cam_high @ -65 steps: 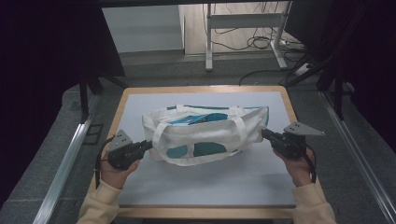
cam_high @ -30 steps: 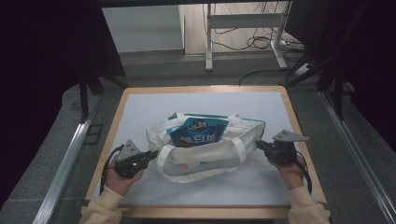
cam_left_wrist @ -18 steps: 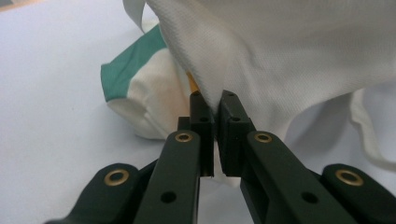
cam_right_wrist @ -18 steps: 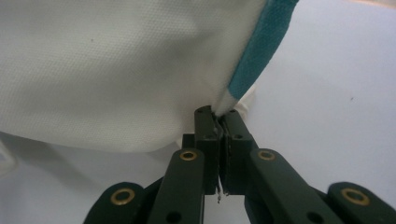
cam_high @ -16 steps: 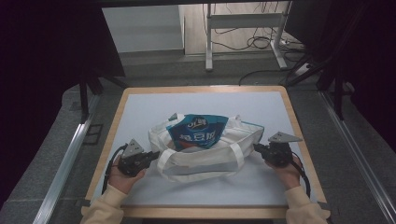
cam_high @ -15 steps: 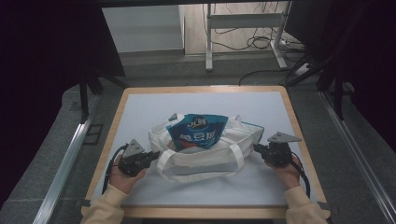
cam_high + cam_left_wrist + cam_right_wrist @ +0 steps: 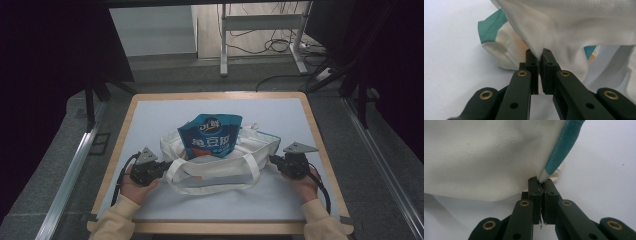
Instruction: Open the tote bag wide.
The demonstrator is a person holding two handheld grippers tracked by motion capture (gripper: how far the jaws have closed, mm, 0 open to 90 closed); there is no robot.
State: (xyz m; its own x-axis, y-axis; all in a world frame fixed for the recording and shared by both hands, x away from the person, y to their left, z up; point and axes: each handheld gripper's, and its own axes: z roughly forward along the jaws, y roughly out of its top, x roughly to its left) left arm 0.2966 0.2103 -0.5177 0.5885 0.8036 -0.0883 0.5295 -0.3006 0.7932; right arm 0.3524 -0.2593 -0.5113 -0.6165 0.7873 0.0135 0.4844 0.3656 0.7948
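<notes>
Toward the counter's (image 7: 150, 120) near-left edge, my left gripper (image 7: 161, 169) has its jaws clenched on the tote bag's (image 7: 220, 170) left end; its own view shows white cloth pinched between the pads. From above, I see a blue snack pouch (image 7: 211, 136) standing upright in the bag's open mouth. Near the right edge, my right gripper (image 7: 276, 161) grips the teal-trimmed corner (image 7: 560, 147).

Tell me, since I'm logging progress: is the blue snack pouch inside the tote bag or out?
Partly out: the blue snack pouch sticks up from the tote bag mouth, lower end hidden inside.
</notes>
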